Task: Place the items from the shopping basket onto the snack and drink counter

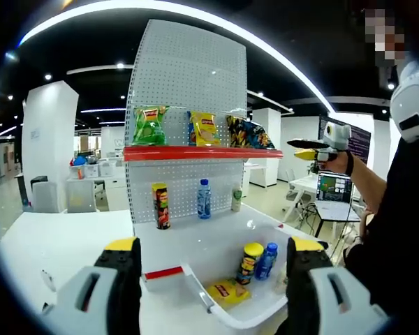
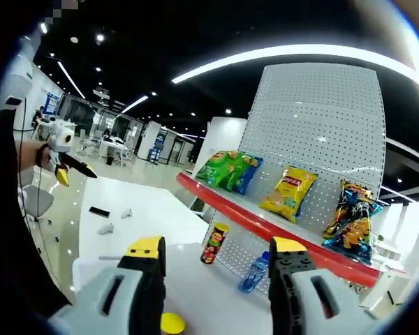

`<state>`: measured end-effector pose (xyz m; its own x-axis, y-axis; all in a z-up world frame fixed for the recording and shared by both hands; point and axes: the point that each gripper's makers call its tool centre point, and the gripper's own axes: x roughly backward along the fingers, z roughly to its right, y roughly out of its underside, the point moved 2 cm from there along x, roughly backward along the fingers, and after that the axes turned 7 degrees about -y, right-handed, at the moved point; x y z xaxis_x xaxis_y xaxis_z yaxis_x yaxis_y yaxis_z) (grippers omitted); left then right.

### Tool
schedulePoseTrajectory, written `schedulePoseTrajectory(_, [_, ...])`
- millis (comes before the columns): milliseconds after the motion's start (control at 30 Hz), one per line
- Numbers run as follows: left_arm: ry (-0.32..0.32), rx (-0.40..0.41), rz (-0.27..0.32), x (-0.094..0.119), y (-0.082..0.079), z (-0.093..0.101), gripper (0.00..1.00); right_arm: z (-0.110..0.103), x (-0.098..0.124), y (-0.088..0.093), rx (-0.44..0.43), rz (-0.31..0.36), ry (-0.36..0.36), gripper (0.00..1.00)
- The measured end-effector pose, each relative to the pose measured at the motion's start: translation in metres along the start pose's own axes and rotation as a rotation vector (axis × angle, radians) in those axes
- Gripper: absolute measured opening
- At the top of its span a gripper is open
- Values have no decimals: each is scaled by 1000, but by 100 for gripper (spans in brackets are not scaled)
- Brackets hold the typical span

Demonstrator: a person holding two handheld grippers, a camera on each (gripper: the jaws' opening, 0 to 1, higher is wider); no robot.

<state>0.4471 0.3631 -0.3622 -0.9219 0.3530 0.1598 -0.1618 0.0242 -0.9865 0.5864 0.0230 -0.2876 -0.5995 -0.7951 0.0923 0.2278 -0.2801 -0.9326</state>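
shopping basket [image 1: 262,317] sitting on counter base, holding chip can [image 1: 250,262], blue bottle [image 1: 267,260], yellow packet [image 1: 228,292], all awaiting transfer | counter shelf [image 1: 193,152] displaying chip bags facing outward | left gripper [image 1: 208,255] hovering wide open, empty | right gripper [image 2: 216,255] hovering parted, empty | basket's near edge being cut off

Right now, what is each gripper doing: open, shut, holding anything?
Left gripper: jaws open, holding nothing, above the basket.
Right gripper: jaws open, holding nothing, facing the shelf.
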Motion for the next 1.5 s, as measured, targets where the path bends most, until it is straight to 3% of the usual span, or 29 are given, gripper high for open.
schedulePoseTrajectory(300, [-7, -2, -7, 11, 2, -1, 85, -41, -14, 26, 9, -87, -112, 58])
schedulePoseTrajectory(600, [-37, 6, -3, 25, 4, -8, 85, -94, -35, 78, 7, -227, -257, 55])
schedulePoseTrajectory(967, [-57, 22, -10, 39, 11, -13, 85, -142, -61, 136, 22, -384, -386, 55])
schedulePoseTrajectory(1033, [-57, 20, -12, 40, 11, -13, 85, -150, -65, 151, 44, -446, -416, 56])
schedulePoseTrajectory(1133, [-65, 19, -20, 41, 12, -15, 85, -157, -81, 163, 14, -445, -436, 57])
schedulePoseTrajectory(1267, [-75, 19, -26, 42, 13, -18, 85, -168, -92, 192, 92, -536, -503, 57])
schedulePoseTrajectory(1500, [-84, 18, -28, 44, 12, -23, 85, -182, -121, 216, 158, -596, -568, 56])
